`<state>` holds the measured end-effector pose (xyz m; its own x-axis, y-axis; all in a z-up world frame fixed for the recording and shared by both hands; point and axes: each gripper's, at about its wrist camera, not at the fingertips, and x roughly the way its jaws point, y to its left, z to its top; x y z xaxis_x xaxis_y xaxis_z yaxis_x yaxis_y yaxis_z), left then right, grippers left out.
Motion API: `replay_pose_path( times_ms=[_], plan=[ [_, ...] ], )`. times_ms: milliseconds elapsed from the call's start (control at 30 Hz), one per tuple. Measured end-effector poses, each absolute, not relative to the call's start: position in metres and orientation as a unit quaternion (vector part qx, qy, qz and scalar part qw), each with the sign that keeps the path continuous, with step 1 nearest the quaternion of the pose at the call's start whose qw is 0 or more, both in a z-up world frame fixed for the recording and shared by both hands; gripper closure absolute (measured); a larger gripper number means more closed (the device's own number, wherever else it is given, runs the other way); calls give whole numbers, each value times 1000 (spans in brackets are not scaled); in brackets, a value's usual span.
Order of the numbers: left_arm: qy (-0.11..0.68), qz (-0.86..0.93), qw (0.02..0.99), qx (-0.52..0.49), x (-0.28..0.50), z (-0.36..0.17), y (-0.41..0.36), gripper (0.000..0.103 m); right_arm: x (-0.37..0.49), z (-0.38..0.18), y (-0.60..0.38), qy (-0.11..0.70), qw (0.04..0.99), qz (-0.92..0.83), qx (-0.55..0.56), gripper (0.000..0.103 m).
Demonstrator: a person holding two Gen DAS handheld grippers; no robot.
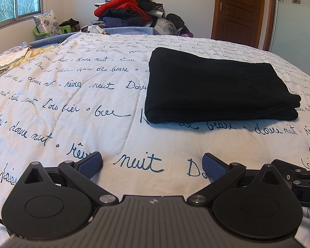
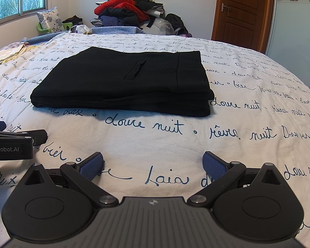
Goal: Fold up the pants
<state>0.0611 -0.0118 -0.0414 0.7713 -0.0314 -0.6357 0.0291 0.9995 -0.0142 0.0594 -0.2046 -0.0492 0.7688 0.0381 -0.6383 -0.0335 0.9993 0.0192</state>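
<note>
On script-print quilt (image 2: 175,140): folded black pants (image 2: 122,82); clothes pile (image 2: 130,10) behind; left tool (image 1: 153,164), right tool (image 2: 153,164) both spread apart

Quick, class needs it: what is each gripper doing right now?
Left gripper: open, holding nothing.
Right gripper: open, holding nothing; black pants lie folded, untouched.

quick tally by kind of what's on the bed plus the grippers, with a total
Folded black pants: 1
Bedspread with blue script: 1
Grippers, jaws open and holding nothing: 2, left gripper and right gripper
Crumpled yellowish cloth at the left edge: 1
Total: 5
</note>
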Motion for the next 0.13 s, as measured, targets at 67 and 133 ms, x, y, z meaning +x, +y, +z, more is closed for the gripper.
replay_pose_path(
  times_ms=[67, 133],
  plan=[
    [336, -18, 942, -6, 61, -41, -11, 0, 59, -49, -205, 340, 940, 19, 3, 0],
    [335, -25, 942, -17, 60, -38, -6, 0, 59, -49, -205, 339, 941, 21, 6, 0]
  ],
)
